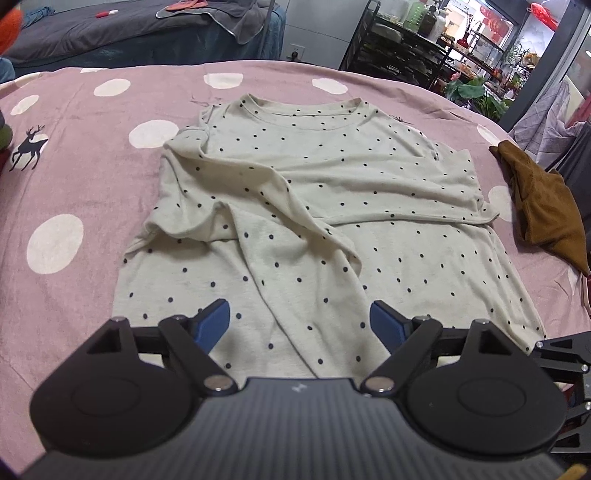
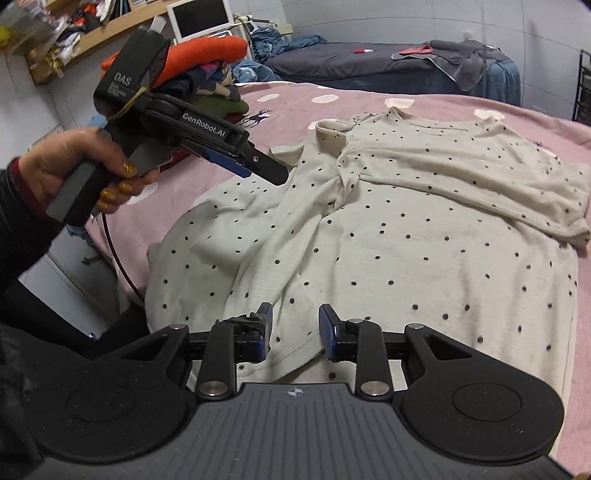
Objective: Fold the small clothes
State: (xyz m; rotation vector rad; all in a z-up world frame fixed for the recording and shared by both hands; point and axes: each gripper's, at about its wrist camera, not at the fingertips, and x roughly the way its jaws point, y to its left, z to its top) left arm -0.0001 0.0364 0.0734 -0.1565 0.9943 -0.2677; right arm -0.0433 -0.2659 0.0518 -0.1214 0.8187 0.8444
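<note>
A cream T-shirt with small dark dots (image 1: 314, 206) lies on the pink spotted bed cover (image 1: 74, 177), collar at the far side, both sleeves folded in over the body. My left gripper (image 1: 300, 325) is open and empty, hovering above the shirt's near hem. My right gripper (image 2: 295, 325) is open, low over the hem (image 2: 291, 354) at the shirt's near edge, its jaws on either side of the cloth edge. In the right wrist view the left gripper (image 2: 266, 170) appears held in a hand above the shirt's left part (image 2: 406, 229).
A brown garment (image 1: 546, 206) lies at the bed's right edge. A stack of folded clothes (image 2: 207, 74) sits at the far left corner. Beyond are a grey bed (image 2: 388, 70), black shelving (image 1: 406, 44) and a wooden shelf (image 2: 74, 33).
</note>
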